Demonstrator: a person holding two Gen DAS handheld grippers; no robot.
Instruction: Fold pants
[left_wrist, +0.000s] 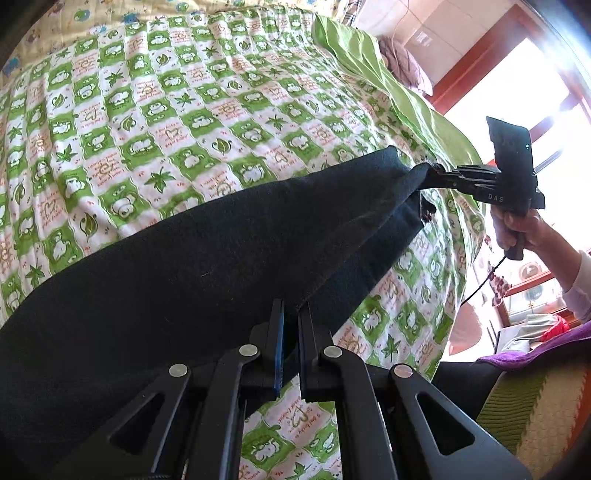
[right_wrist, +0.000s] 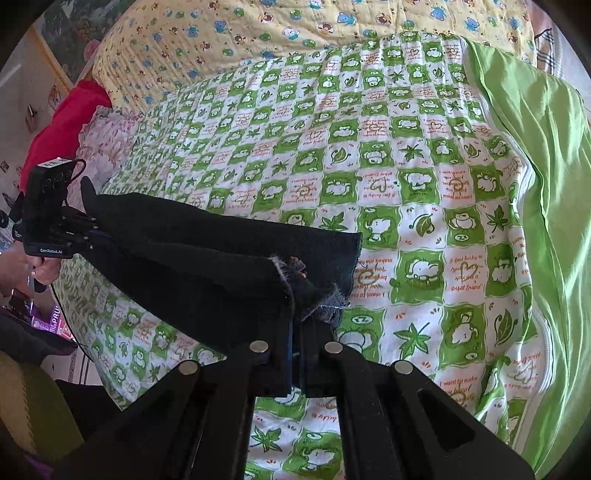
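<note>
Dark navy pants (left_wrist: 192, 258) are stretched above a bed, held at both ends. My left gripper (left_wrist: 291, 314) is shut on the pants' near edge. In the left wrist view, my right gripper (left_wrist: 436, 173) pinches the far end, where the frayed leg hems hang. In the right wrist view, my right gripper (right_wrist: 295, 314) is shut on the frayed hems of the pants (right_wrist: 192, 258). My left gripper (right_wrist: 92, 229) clamps the other end at the far left.
The bed carries a green-and-white checked quilt (left_wrist: 184, 110) with a plain green edge (right_wrist: 546, 184). A yellow bear-print quilt (right_wrist: 295, 37) lies behind it, red cloth (right_wrist: 66, 122) at the left. A window (left_wrist: 535, 74) and a striped green cushion (left_wrist: 535, 406) are at the right.
</note>
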